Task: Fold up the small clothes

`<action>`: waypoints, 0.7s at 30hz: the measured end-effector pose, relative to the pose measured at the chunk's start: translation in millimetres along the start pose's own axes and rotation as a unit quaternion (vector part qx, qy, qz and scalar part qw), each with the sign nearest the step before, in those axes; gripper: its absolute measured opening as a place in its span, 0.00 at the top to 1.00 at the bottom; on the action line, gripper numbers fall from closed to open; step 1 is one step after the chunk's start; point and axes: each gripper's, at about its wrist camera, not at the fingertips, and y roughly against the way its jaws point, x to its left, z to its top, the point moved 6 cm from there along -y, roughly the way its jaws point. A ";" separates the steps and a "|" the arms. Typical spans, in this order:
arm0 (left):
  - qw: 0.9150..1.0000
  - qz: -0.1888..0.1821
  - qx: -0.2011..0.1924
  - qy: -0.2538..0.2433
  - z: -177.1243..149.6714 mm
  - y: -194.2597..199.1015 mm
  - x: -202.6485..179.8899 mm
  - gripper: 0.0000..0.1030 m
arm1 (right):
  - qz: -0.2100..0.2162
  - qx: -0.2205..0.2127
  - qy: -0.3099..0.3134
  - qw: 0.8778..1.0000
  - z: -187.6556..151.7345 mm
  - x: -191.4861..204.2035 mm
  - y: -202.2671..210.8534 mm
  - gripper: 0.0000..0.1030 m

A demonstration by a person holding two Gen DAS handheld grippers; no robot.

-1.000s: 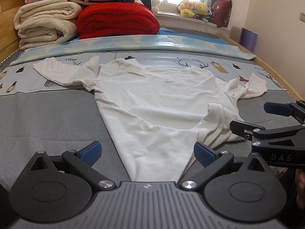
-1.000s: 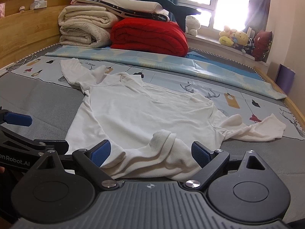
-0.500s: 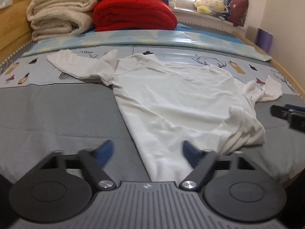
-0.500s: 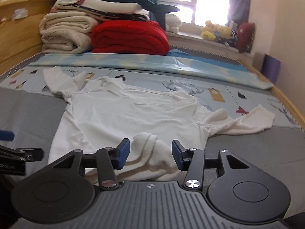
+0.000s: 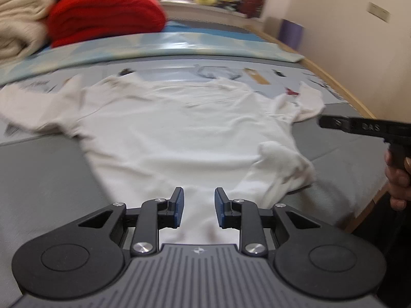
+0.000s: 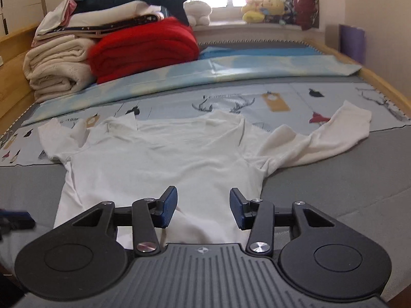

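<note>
A small white long-sleeved shirt (image 5: 185, 133) lies spread on the bed, collar at the far side. Its near right corner is bunched into a lump (image 5: 282, 164). My left gripper (image 5: 197, 209) is over the shirt's near hem with its jaws closing; white cloth shows between the blue pads, which still stand apart. The right gripper (image 6: 203, 211) is also over the near hem (image 6: 203, 225), jaws closing slightly, pads apart with cloth between them. In the left wrist view the right gripper (image 5: 326, 123) reaches in from the right, a hand (image 5: 397, 179) on its handle.
Folded cream blankets (image 6: 56, 71) and a red blanket (image 6: 143, 48) are stacked at the bed's far left. A light blue sheet (image 6: 231, 69) lies across the bed behind the shirt. Plush toys (image 6: 264, 9) sit on the windowsill. The wooden bed rail (image 5: 341, 89) runs along the right.
Both grippers' jaws have narrowed from wide open. Both views have shifted so that the shirt's hem sits between each pair of pads. The right gripper now shows higher in the left wrist view.
</note>
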 end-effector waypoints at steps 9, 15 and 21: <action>0.997 -0.035 0.061 0.027 8.6 -62.6 -37.6 0.66 | 0.034 0.006 -0.001 0.999 1.0 15.5 -16.6 0.54; 0.993 -0.003 0.119 -0.004 -9.2 -93.7 -48.2 0.92 | 0.045 0.033 -0.006 0.998 2.5 26.2 -29.8 0.54; 0.998 0.034 0.056 0.011 2.4 -49.9 -7.9 0.97 | 0.054 0.064 -0.001 0.996 -4.6 37.0 -41.4 0.54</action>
